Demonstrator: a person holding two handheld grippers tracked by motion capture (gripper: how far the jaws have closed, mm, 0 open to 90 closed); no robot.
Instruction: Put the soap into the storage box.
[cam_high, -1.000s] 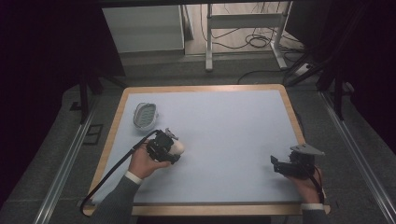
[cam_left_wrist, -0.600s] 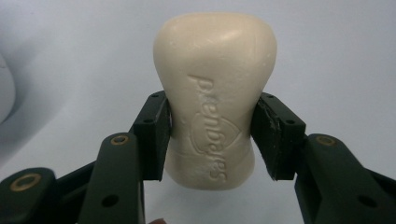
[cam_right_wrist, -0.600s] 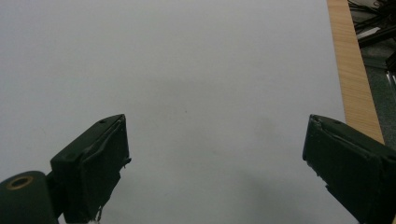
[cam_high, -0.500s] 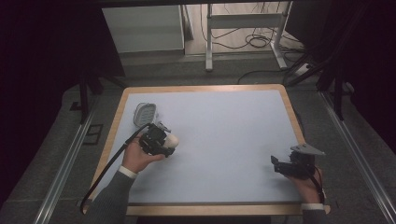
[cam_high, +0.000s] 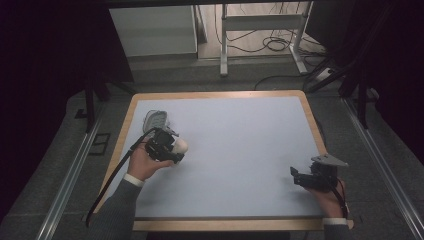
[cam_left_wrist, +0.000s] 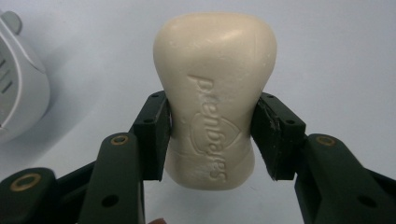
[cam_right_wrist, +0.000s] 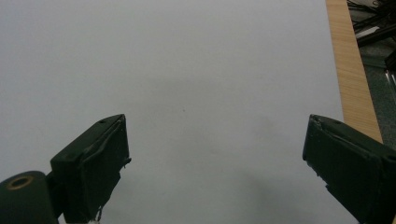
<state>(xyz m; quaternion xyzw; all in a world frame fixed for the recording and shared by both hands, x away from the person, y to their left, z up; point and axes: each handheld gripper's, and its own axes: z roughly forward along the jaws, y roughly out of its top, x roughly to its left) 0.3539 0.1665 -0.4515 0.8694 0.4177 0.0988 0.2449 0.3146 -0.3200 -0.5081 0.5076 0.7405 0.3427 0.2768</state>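
A cream bar of soap with embossed lettering is clamped at its waist between the two black jaws of my left gripper. In the high view that gripper holds the soap above the left part of the table, just right of a white soap dish. The dish's edge lies at the far left of the left gripper view. My right gripper rests low over the table's right front; in its own view the jaws stand wide apart over bare surface.
The table top is pale blue-grey with a wooden rim. A black cable trails from the left gripper off the front left. Beyond the far edge stand a metal frame and floor cables.
My left gripper has carried the soap back and to the left, toward the soap dish. The right gripper has stayed in place.
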